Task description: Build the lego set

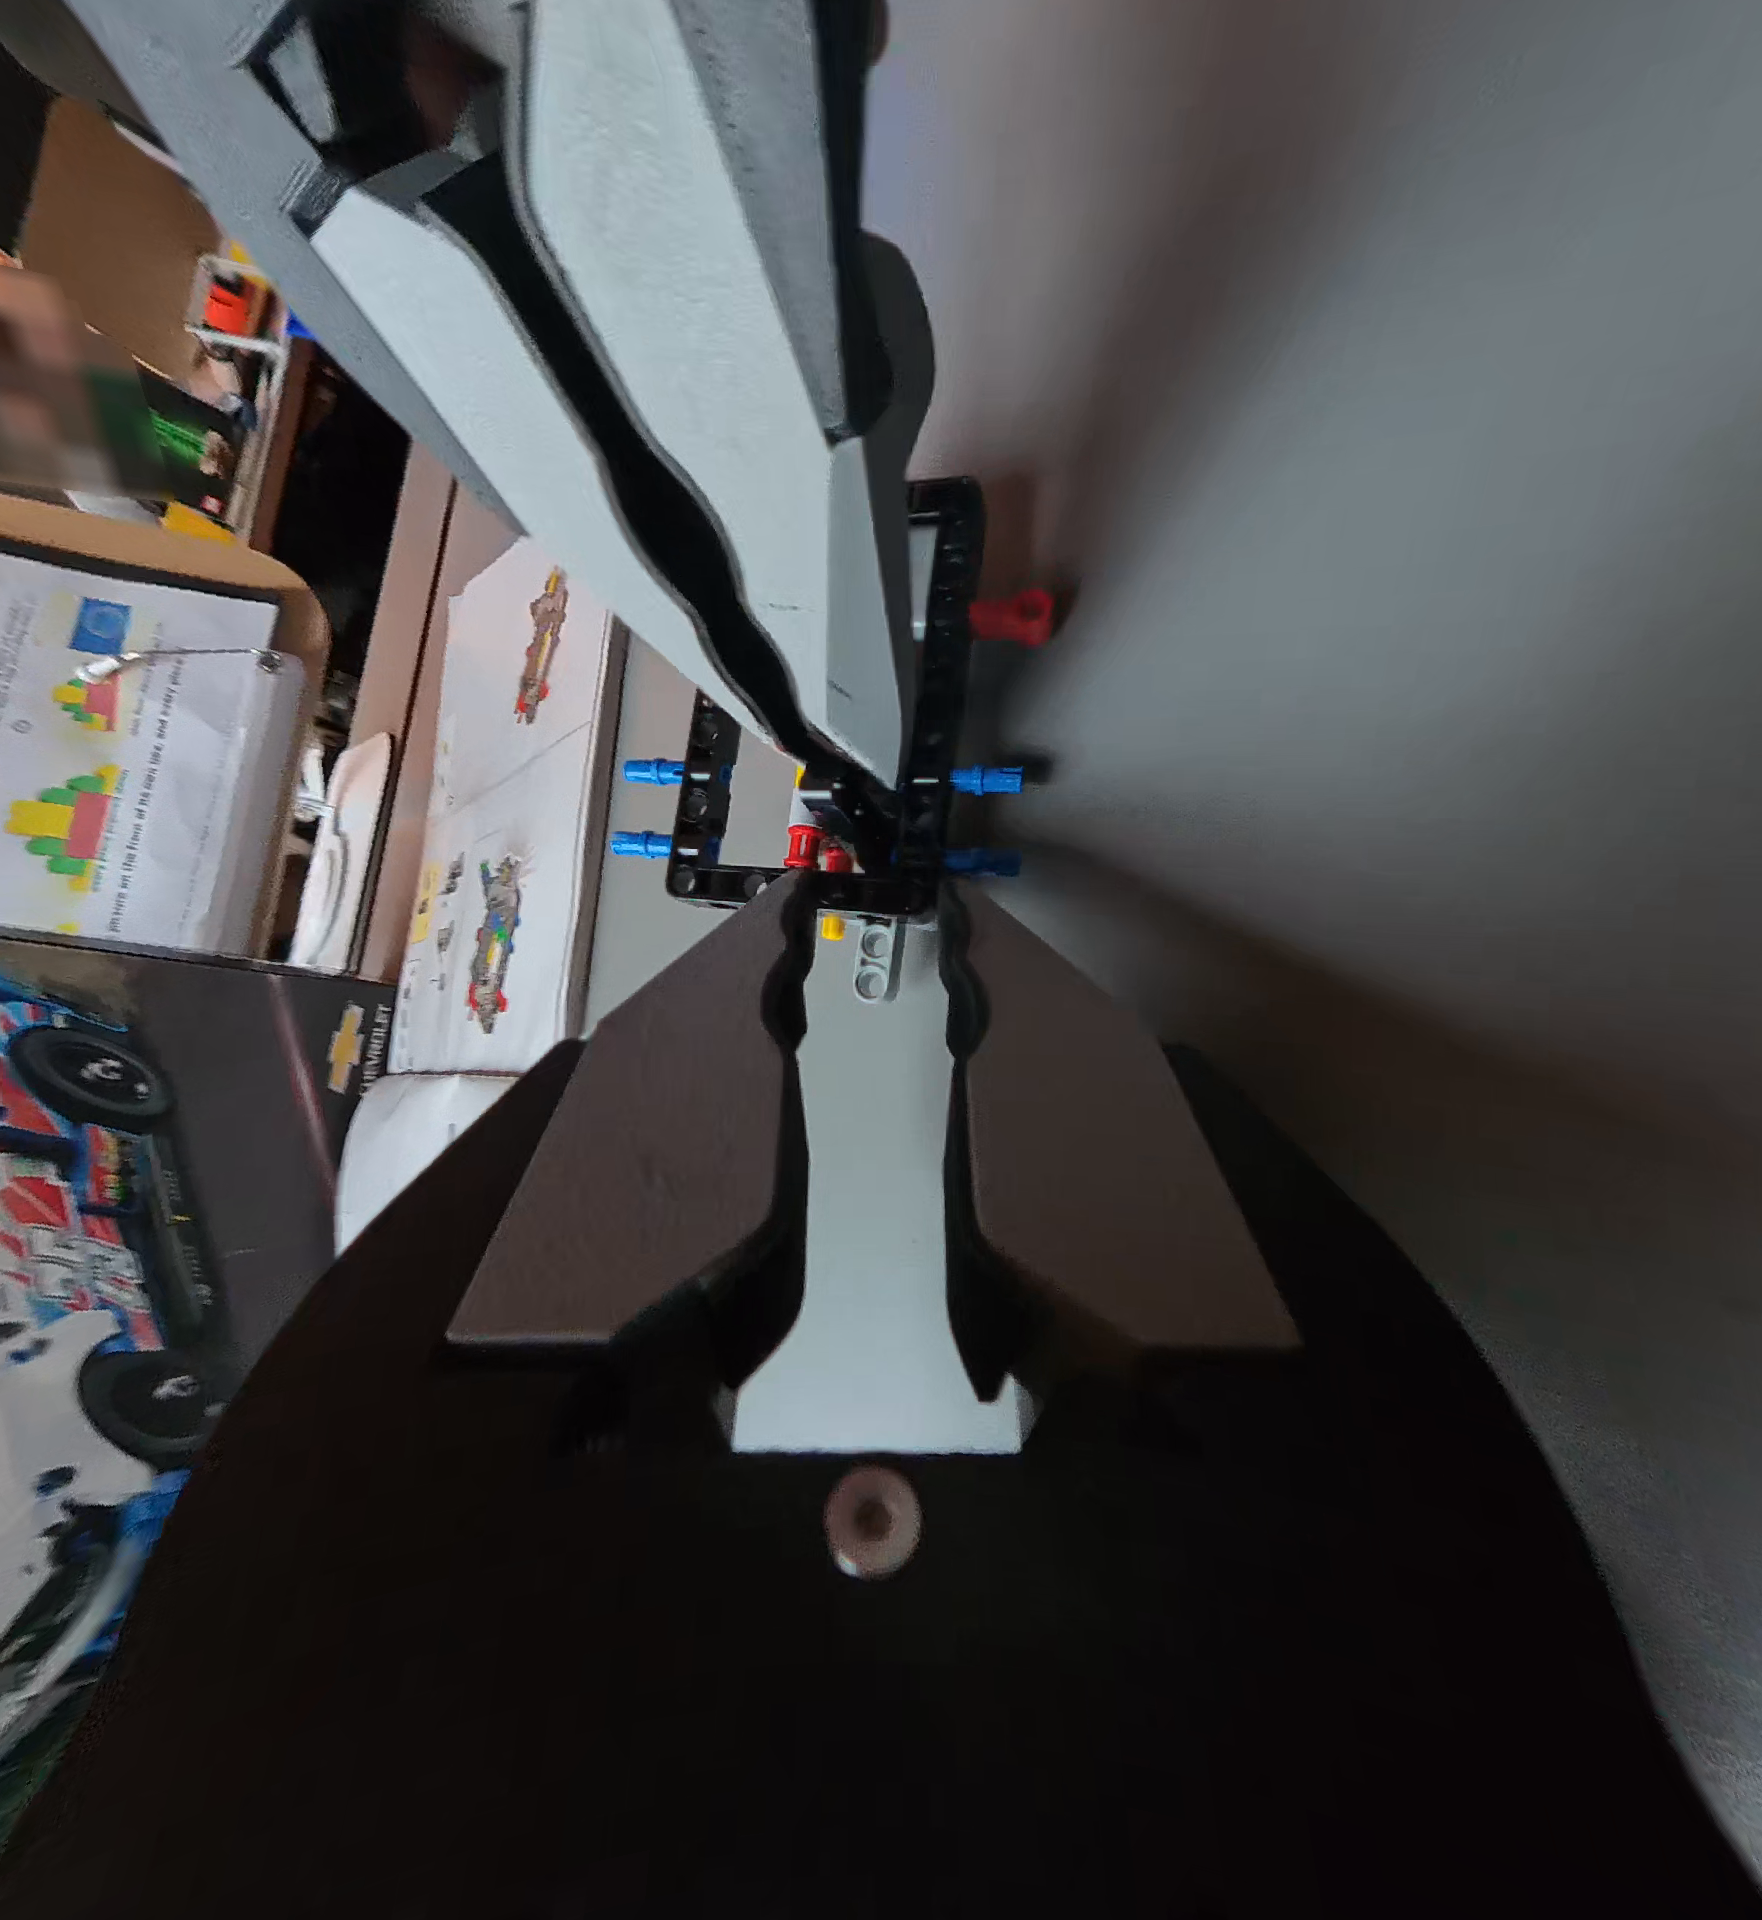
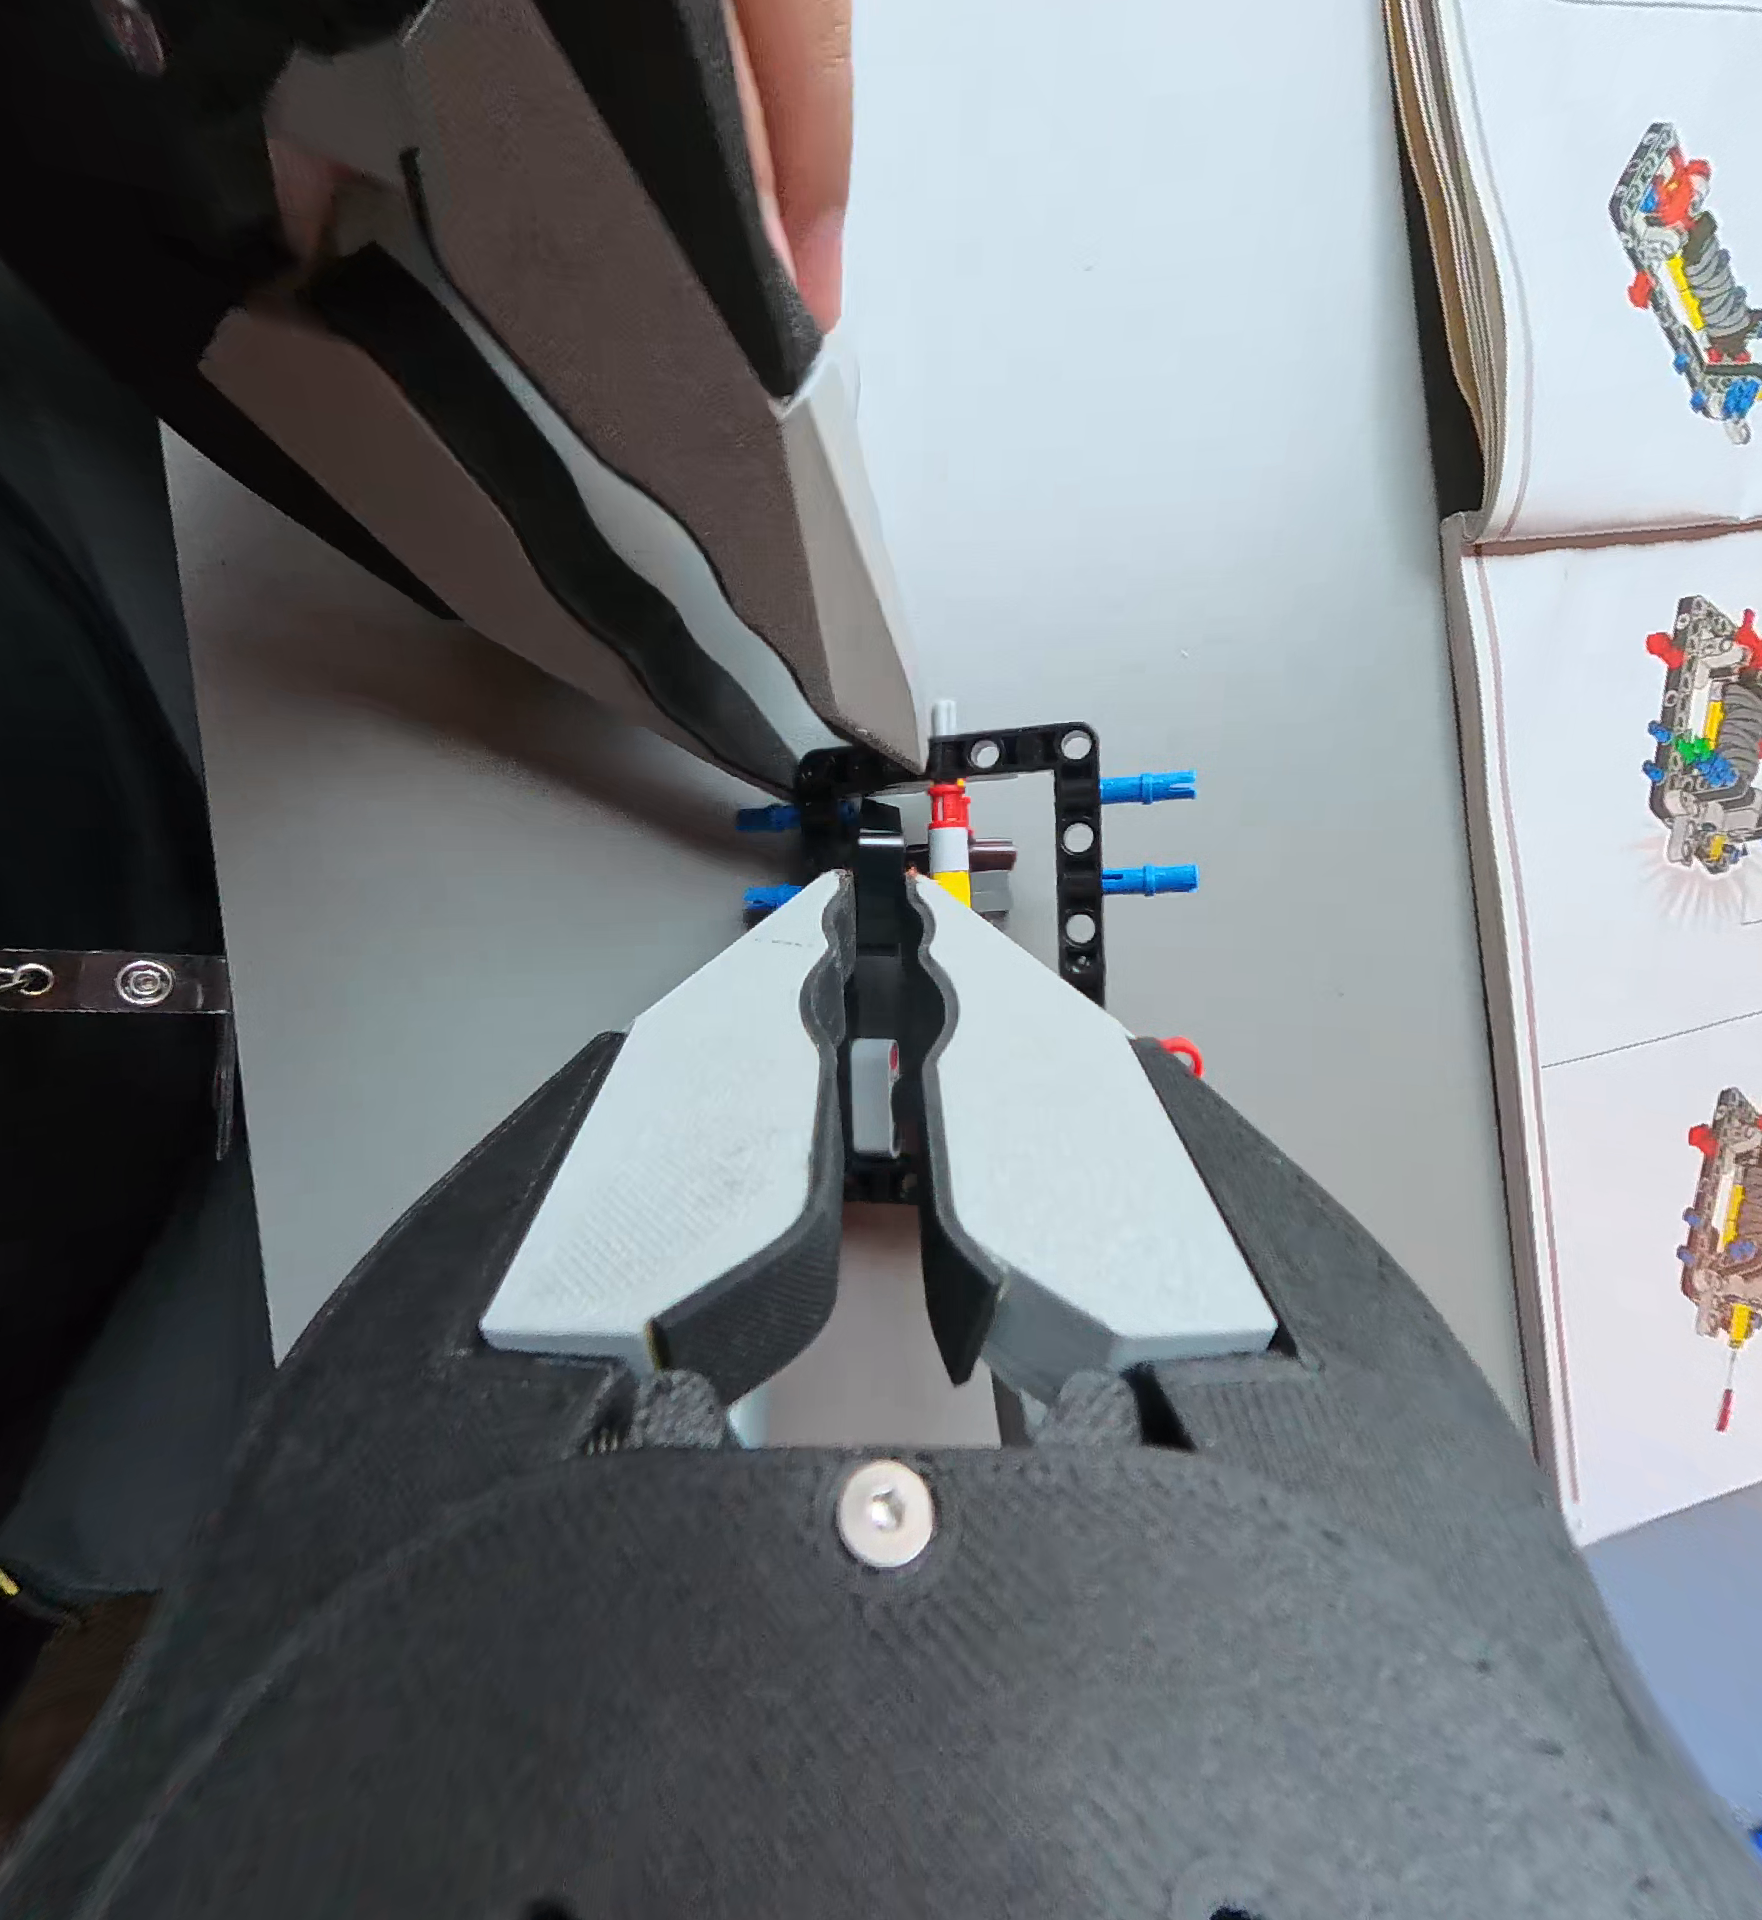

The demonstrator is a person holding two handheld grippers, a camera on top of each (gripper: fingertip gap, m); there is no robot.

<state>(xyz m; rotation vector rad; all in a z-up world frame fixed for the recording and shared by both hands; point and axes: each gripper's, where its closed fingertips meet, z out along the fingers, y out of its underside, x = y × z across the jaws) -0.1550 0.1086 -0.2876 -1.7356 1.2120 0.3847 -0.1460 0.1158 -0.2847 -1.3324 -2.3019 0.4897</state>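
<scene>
A black rectangular lego frame (image 2: 1076,831) lies on the white table (image 2: 1168,416), with blue pins (image 2: 1147,787) sticking out of both long sides. Red, grey and yellow parts (image 2: 950,831) sit inside it. My right gripper (image 2: 877,883) is shut on a black piece (image 2: 877,847) inside the frame. In the left wrist view it (image 1: 856,774) comes in from the upper left. My left gripper (image 1: 872,899) is closed on the frame's (image 1: 950,582) near end beam; it also shows in the right wrist view (image 2: 856,764). A grey beam (image 1: 877,961) lies between its fingers.
An open instruction booklet (image 2: 1666,727) lies beside the frame (image 1: 503,831). A small red piece (image 1: 1012,615) lies loose by the frame. The lego set's box (image 1: 77,1195) and a cardboard box holding a printed sheet (image 1: 98,727) stand beyond. A person's hand (image 2: 804,156) holds the left gripper. Both grippers' tips are close together, under 4 cm apart.
</scene>
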